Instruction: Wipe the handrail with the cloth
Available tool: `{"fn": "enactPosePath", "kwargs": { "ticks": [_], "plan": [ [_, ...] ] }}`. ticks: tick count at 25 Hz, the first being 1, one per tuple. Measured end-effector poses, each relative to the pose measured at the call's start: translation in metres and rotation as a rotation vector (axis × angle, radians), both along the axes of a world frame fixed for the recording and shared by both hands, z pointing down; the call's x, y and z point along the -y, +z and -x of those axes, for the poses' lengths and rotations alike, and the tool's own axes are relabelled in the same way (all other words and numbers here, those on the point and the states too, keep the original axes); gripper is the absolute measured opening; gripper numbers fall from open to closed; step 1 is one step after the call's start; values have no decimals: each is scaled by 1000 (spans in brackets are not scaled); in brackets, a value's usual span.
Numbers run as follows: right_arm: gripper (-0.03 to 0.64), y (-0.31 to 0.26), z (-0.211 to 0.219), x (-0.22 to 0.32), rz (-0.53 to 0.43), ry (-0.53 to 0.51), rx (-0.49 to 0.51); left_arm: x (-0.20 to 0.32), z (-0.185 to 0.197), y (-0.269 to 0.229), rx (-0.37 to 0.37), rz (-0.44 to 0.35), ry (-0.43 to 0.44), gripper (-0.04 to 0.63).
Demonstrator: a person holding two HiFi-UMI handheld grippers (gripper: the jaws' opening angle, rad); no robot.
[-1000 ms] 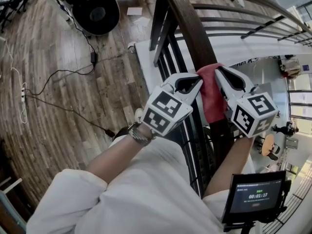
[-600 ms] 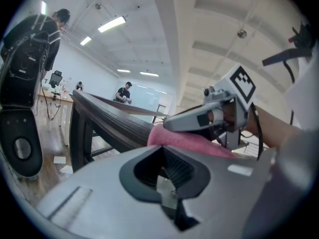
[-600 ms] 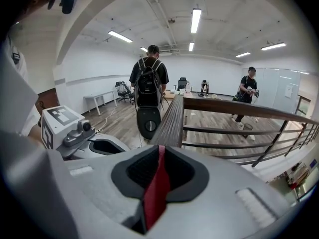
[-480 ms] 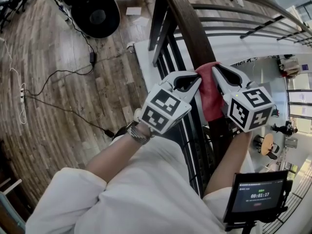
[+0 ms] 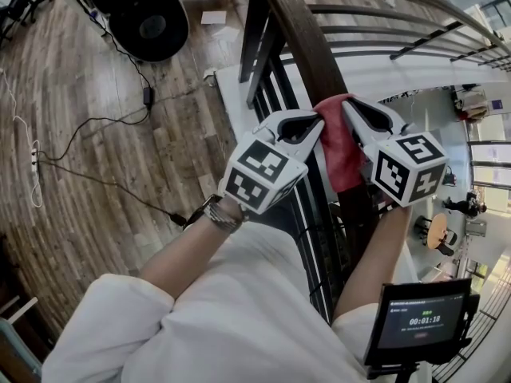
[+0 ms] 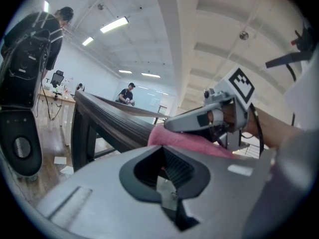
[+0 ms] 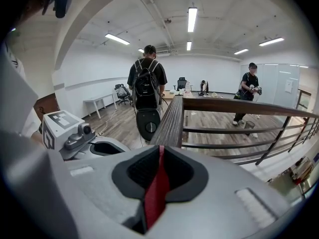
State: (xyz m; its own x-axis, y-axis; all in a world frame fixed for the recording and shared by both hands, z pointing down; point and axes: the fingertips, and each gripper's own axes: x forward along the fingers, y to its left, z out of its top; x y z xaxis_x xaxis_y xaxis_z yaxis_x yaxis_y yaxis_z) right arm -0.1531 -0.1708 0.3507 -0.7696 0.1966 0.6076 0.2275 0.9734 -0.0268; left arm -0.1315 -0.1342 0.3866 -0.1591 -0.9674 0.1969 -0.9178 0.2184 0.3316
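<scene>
- the red cloth (image 5: 339,146) lies draped over the top of the dark wooden handrail (image 5: 299,38), right between the two tools.
- the left gripper (image 5: 318,124) is on the floor side of the rail and the right gripper (image 5: 347,106) on the open side, and both tips meet the cloth at its upper end.
- in the right gripper view a red strip of cloth (image 7: 157,193) runs straight up between the jaws. they are clamped on it and have just tightened a little.
- beyond those jaws the handrail (image 7: 172,121) runs away level, with its lower bars off to the right.
- in the left gripper view the jaws are drawn together, with only a thin slit between them.
- the pink-red cloth (image 6: 189,144) sits just past their tips on the rail (image 6: 114,118). whether a thin edge of it is pinched there i cannot tell.
- the right gripper's nose lies across the top of the cloth in that view and covers its far edge.
- from the head view the cloth's underside and the stretch of rail beneath it are hidden.
- its lower end hangs down along the rail between the marker cubes.
- the person's white sleeves (image 5: 200,309) block the rail nearest the body.
- a small screen (image 5: 419,321) at the lower right is cut off by the frame edge.
- a person with a backpack (image 7: 147,83) stands by the rail farther on.
</scene>
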Motion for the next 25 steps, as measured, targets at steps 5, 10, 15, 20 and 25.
{"fn": "enactPosePath", "kwargs": {
  "ticks": [5, 10, 15, 20, 25],
  "plan": [
    [32, -1, 5, 0, -3, 3, -1, 0, 8, -5, 5, 0, -15, 6],
    [32, -1, 9, 0, -2, 5, 1, 0, 10, -2, -2, 2, -10, 6],
    [34, -3, 12, -2, -7, 4, 2, -2, 14, -5, -1, -2, -18, 8],
    [32, -5, 14, -3, -3, 4, 5, -3, 17, -8, -1, -18, -26, 6],
    [32, -7, 17, -5, -1, 9, 7, -5, 17, -6, -11, -12, -22, 6]
  ]
}}
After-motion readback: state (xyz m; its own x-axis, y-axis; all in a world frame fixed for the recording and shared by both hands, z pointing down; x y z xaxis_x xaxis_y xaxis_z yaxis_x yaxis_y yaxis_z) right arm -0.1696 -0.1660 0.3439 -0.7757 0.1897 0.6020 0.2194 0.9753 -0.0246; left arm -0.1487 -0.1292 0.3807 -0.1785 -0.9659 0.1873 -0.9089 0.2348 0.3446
